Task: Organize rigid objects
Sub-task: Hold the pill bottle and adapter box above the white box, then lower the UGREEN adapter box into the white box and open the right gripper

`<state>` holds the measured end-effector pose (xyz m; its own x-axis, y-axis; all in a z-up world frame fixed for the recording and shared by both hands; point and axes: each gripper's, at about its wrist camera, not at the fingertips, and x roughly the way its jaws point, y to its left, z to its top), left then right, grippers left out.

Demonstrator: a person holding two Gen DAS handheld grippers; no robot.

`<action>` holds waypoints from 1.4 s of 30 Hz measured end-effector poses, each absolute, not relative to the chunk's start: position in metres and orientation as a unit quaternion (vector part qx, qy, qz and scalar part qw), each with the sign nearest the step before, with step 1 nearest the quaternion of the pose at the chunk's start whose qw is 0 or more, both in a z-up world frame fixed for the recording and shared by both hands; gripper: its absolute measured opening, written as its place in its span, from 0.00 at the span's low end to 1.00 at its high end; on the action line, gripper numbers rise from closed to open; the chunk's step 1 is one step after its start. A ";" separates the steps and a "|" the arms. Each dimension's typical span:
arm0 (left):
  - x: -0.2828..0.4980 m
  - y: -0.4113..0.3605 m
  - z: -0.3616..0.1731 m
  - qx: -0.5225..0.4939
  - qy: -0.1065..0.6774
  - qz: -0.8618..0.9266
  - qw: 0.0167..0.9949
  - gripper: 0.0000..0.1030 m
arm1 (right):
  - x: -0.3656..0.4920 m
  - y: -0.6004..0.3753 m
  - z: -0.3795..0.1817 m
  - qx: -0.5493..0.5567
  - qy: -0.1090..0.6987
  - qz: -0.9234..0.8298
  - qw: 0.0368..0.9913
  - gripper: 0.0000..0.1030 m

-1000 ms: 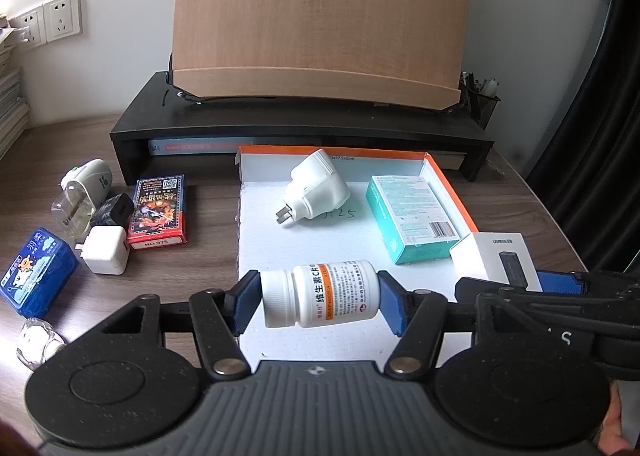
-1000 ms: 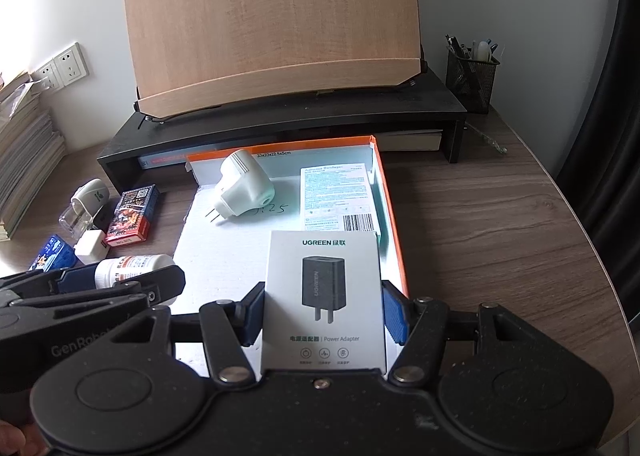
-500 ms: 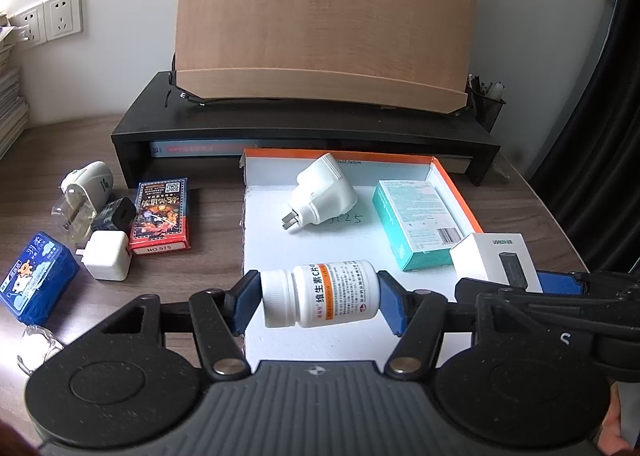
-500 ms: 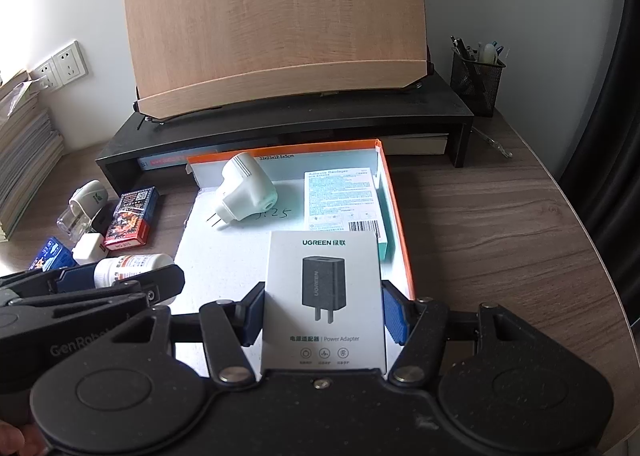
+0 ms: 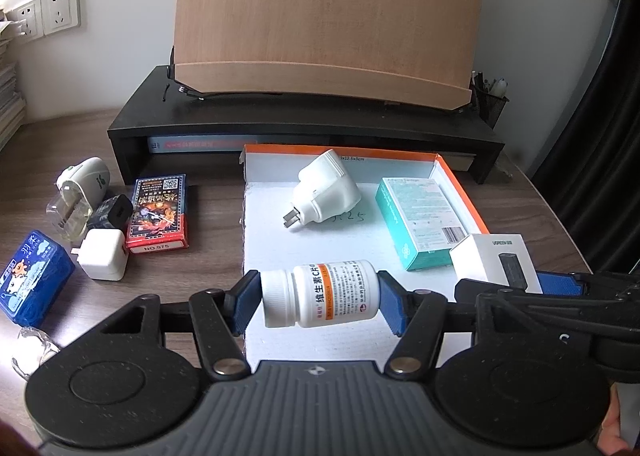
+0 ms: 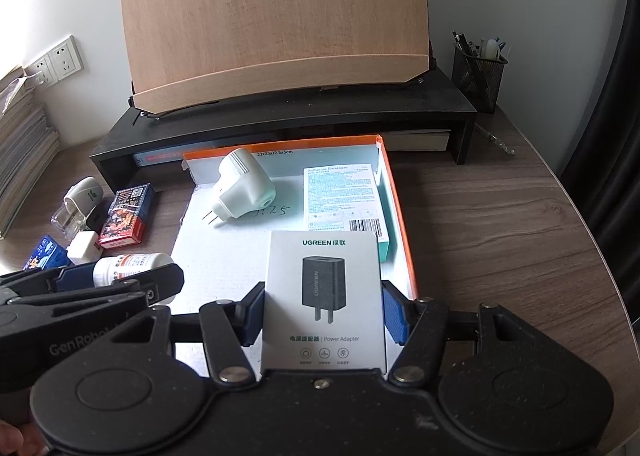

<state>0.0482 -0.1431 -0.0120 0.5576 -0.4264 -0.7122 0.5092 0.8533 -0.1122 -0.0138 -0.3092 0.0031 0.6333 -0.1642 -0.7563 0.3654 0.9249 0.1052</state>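
Left wrist view: the left gripper (image 5: 319,302) is clamped on a white pill bottle (image 5: 320,293), which lies sideways between the 2 blue pads, cap toward the left pad. Bottle and gripper hang over the near edge of the orange-rimmed tray (image 5: 460,187). Inside the tray, a white plug adapter (image 5: 326,191) lies toward the far wall, prongs pointing to the near left. A teal box (image 5: 418,221) lies flat along the tray's right wall. To the left of the tray, on the wooden desk (image 5: 208,223), sit a deck of cards (image 5: 159,213), a black charger (image 5: 112,211), a white charger cube (image 5: 103,260), a blue tin (image 5: 30,282) and a white-and-clear plug-in device (image 5: 80,195). Beyond the tray stands a black monitor riser (image 5: 304,127).

Right wrist view: the right gripper (image 6: 323,314) is closed on a white UGREEN power adapter box (image 6: 323,300), held face up between its 2 blue pads, over the tray's (image 6: 404,215) near right corner. The teal box (image 6: 344,203) lies just beyond it against the tray's right wall; whether the 2 boxes touch cannot be told. The plug adapter (image 6: 242,189) rests in the tray's far left part. The left gripper (image 6: 116,276) shows at the tray's near left, gripping the pill bottle (image 6: 132,262). A mesh pen cup (image 6: 478,81) stands beyond the tray to the right, at the riser's end.
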 end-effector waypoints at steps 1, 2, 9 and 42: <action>0.048 -0.144 -0.012 0.053 0.389 -0.266 0.881 0.61 | -0.014 -0.309 0.003 0.125 0.402 -0.149 0.895 0.69; 0.048 -0.144 -0.013 0.053 0.389 -0.266 0.880 0.61 | -0.013 -0.310 0.002 0.125 0.403 -0.149 0.894 0.69; 0.051 -0.146 -0.016 0.053 0.392 -0.266 0.879 0.61 | -0.012 -0.312 -0.001 0.126 0.406 -0.150 0.893 0.69; 0.051 -0.149 -0.017 0.056 0.393 -0.263 0.879 0.61 | -0.010 -0.319 -0.004 0.120 0.410 -0.144 0.893 0.69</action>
